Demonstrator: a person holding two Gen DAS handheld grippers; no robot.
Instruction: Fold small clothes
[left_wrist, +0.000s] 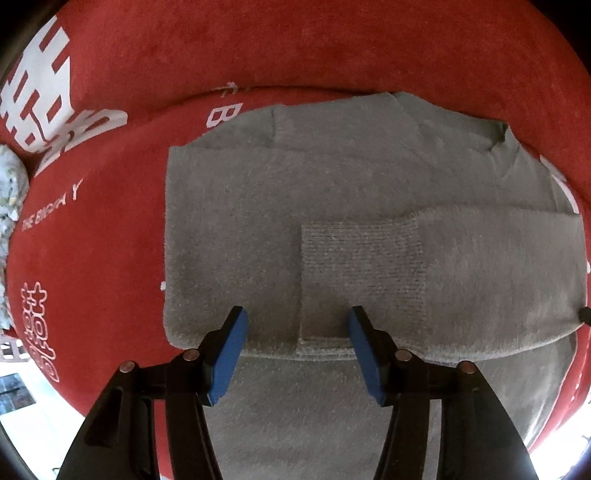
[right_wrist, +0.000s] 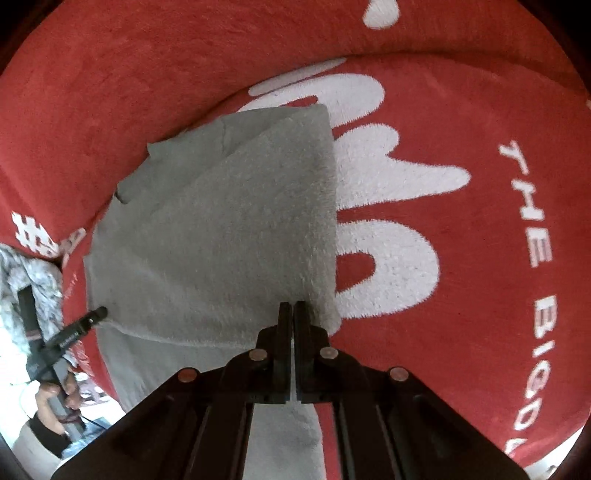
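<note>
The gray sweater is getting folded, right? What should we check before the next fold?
1. Left tongs open, holding nothing: ok.
2. Right tongs shut at the gray sweater edge: shut ok; whether cloth is pinched, cannot tell.
3. Ribbed cuff of the folded-in sleeve lying flat on the body: ok.
4. Sweater resting on the red blanket, with its near part running toward the camera: ok.
5. Right side fold raised and neat in the right wrist view: cannot tell.
</note>
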